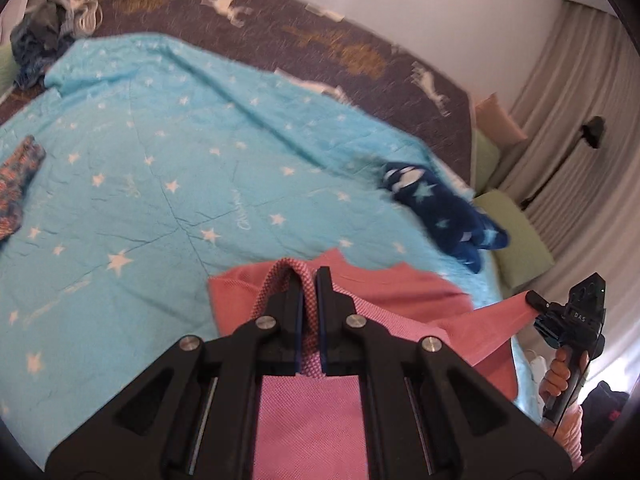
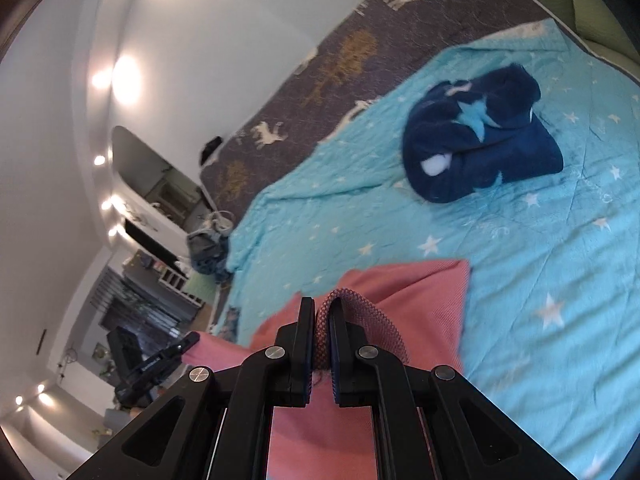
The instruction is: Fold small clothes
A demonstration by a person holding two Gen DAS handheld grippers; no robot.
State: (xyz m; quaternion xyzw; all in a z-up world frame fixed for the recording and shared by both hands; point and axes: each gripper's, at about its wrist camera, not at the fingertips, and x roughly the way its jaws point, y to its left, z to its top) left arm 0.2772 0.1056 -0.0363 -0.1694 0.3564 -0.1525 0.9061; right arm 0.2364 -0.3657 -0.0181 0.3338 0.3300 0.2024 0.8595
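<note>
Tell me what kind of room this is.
Likely a home bedroom: a bed with a blue star-print quilt over a grey deer-print cover, curtains and a floor lamp beside it.

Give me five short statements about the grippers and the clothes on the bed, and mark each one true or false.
1. The left gripper is shut on the pink garment. True.
2. The right gripper is open and holds nothing. False: it is shut on the pink garment's trim.
3. A dark blue garment with stars lies on the blue blanket. True.
4. The blanket has a stripe pattern. False: it has white stars.
5. The dark blue garment lies on top of the pink one. False: they lie apart.
</note>
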